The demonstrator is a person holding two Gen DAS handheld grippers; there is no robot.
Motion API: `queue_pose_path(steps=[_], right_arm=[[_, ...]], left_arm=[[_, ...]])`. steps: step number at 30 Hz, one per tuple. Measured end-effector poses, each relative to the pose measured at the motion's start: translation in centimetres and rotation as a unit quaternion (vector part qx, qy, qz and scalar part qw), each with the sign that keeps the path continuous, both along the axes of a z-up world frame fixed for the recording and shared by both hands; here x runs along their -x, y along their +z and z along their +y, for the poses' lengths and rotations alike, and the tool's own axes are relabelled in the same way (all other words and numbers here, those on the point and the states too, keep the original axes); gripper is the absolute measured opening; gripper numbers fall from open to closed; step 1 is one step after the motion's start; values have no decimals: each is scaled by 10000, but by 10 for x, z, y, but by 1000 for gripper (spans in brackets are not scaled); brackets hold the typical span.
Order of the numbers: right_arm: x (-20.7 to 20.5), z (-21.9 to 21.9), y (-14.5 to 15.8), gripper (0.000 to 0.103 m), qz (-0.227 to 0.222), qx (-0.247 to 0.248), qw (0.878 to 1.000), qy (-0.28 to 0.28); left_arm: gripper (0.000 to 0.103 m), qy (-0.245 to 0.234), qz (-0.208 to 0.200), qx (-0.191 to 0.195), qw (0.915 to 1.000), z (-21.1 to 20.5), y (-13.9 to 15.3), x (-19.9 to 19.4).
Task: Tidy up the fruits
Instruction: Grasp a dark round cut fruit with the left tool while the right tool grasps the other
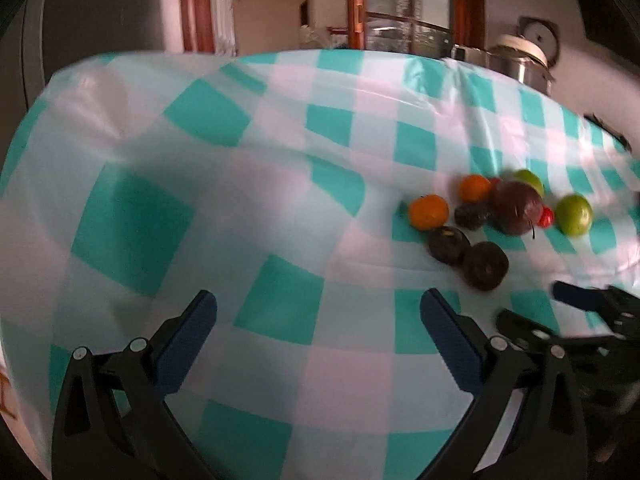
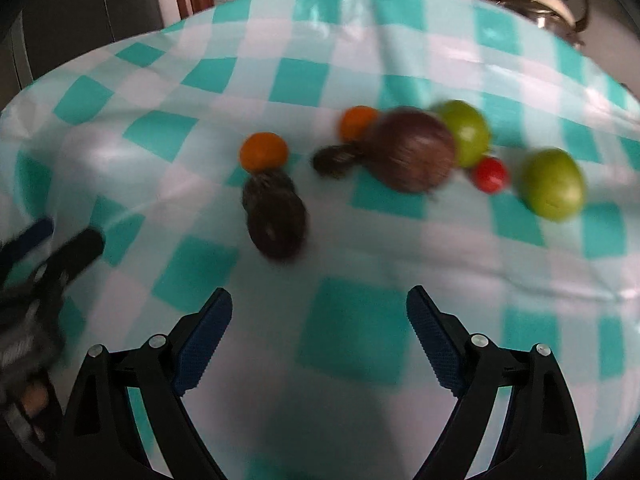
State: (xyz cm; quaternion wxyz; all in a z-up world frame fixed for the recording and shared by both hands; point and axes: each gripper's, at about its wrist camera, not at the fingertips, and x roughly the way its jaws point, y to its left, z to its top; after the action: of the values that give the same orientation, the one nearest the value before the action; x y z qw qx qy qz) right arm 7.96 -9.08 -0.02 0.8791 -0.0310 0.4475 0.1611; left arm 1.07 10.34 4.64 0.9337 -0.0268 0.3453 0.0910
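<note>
Teal-and-white checked tablecloth covers the table, creased in ridges. Behind it, upper frame of the left view, I see a wooden door frame with glass panes and, upper right, a steel pot with a pale lid.

Fruit cluster sits right of centre in the left view, centre to right in the right view. Nothing blocks it; bare cloth lies between both tools and the fruit.

Left gripper: blue-padded fingers spread wide, holding nothing, over cloth at lower frame. Right gripper: also wide apart, empty, pointing towards the cluster.

Items: two oranges, three dark wrinkled fruits, one large purple-brown fruit with a thin stem pointing down-frame, two green fruits, a small red fruit. The cluster's long axis runs roughly left to right across the frame, with the two nearest dark fruits trailing towards the lower frame.

Right view is motion-blurred; the nearest two dark fruits overlap there into one smear, while the left view shows them separately, just beside each other. Left view catches the right gripper at its right edge; right view catches the left gripper at its left edge, blurred. The red fruit is mostly hidden behind the purple fruit in the left view and clear in the right.
</note>
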Motion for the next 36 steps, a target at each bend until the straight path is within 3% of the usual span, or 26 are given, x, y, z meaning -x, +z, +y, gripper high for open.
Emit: queue_pose_path(steps=[7,9,16,21,23,26,29,32,36], right_arm=[[-29,33,-1,64,-36,333,9994,130],[-25,33,1,39,-135,328,9993,147],[26,-34,14,39,-456,-70,9969,-631],[63,-91,21,39,-607,-546,9895,-1194],[69,-107,23,39,-692,-641,9874,-1269],[61,-113,18,39,-690,-864,9849,-1334],[55,-113,14,39,-620,-1016,9843,-1306],[56,-113,14,39,-653,-1020,9838,-1325],[57,-119,11,39,-649,-1157,9810,-1416]], left_arm=[[102,30,-43,278,9996,8,1,0],[102,-47,3,307,9995,4,-2,0],[102,-887,223,222,9956,-38,-10,-21],[101,-1196,636,299,9903,-73,-24,-71],[94,-1206,872,400,9880,-81,-31,-92],[90,-1055,1011,253,9889,-90,-36,-113],[68,-982,1234,268,9871,-91,-45,-129],[47,-1029,1109,39,9885,-96,-46,-133],[42,-1038,914,52,9904,-96,-42,-118]])
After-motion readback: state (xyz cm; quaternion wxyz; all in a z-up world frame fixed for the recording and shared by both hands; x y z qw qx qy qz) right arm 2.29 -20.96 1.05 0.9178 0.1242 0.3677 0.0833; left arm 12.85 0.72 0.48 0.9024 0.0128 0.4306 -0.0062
